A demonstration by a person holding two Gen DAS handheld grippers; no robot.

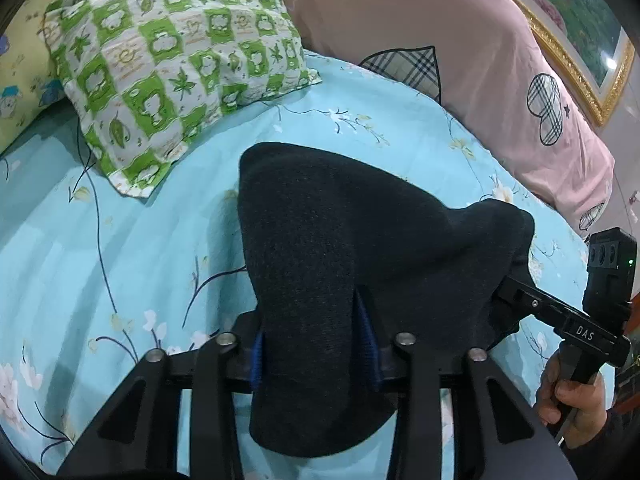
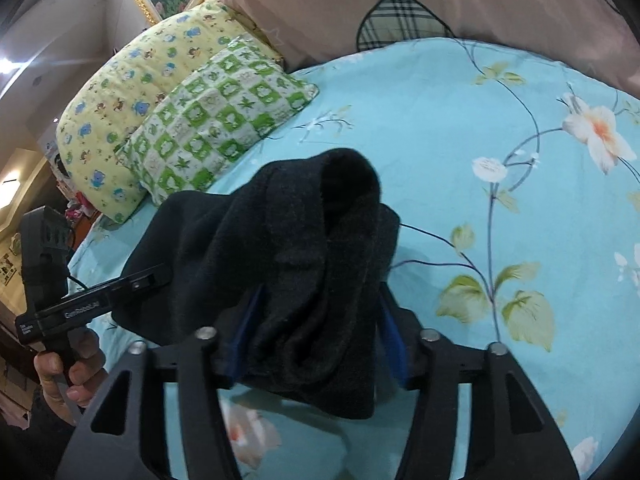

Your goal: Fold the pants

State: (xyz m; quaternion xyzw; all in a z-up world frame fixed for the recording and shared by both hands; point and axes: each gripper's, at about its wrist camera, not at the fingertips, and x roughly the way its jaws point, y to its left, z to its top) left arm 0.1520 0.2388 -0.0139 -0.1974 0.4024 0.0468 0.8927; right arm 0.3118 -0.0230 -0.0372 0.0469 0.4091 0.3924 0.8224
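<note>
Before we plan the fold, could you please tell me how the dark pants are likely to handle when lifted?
Probably floppy: the pants sag between the left hand-held gripper and the right hand-held gripper. The fuzzy knit likely grips rather than slips.

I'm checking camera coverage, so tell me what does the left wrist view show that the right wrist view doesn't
Only the left wrist view shows the right gripper from outside, entering from the right with the right hand on its handle, plus two plaid hearts on the pink quilt.

Only the right wrist view shows the left gripper from outside, the left hand, and the large white-and-orange flower on the sheet.

Both show the dark pants clamped by each gripper, the green checked pillow, and the blue floral sheet.
</note>
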